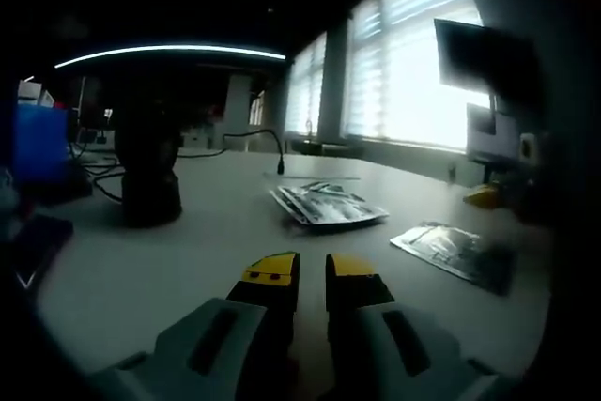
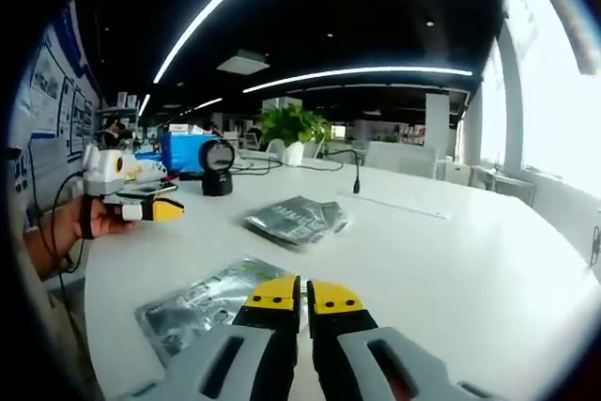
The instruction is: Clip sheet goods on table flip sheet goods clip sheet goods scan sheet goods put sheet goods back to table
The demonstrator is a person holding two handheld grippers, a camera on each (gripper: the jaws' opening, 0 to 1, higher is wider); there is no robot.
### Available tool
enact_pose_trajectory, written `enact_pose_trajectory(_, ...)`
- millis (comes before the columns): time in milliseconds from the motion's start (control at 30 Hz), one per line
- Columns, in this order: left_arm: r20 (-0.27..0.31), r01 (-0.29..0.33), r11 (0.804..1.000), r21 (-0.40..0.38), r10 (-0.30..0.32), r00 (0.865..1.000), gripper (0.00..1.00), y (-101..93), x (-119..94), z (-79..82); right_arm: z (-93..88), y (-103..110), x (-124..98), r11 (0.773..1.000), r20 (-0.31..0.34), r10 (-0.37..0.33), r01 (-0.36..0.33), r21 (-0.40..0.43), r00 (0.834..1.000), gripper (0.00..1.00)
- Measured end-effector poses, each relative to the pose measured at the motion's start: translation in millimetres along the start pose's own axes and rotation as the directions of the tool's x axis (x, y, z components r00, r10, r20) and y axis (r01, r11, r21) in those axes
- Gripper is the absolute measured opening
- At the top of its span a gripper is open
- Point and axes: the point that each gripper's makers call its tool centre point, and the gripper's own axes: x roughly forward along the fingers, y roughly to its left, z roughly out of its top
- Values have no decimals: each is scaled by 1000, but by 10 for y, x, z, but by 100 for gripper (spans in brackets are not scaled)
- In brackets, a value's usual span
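A silvery flat packet (image 2: 192, 312) lies on the white table (image 2: 451, 260), just left of and under my right gripper (image 2: 303, 296), which is shut and holds nothing. A small stack of similar packets (image 2: 296, 220) lies farther out. In the left gripper view the stack (image 1: 327, 204) sits ahead and the single packet (image 1: 455, 253) to the right. My left gripper (image 1: 313, 271) hovers over bare table, shut and empty. It also shows in the right gripper view, left gripper (image 2: 169, 208), held in a hand at the table's left edge.
A black scanner on a stand (image 1: 148, 171) stands at the left, scanner (image 2: 217, 168) behind the stack. A blue box (image 2: 183, 150), cables and a gooseneck cable (image 1: 280, 161) are at the back. A potted plant (image 2: 293, 124) stands far off. Windows line the right side.
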Motion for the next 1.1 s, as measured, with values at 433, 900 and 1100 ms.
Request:
enact_pose_trajectory(433, 6, 3, 1000, 15, -4, 1000, 4, -14, -3, 10, 84, -37, 56, 999, -35, 33, -34, -31, 999, 2)
enact_pose_trajectory(900, 6, 3, 999, 42, -3, 1000, 4, -26, -1, 12, 34, 2, 209, 996, -115, 69, -75, -50, 991, 5)
enact_pose_trajectory(1100, 8, 6, 999, 53, -6, 1000, 4, -39, -3, 16, 33, 7, 258, 995, -129, 82, -89, -52, 988, 5)
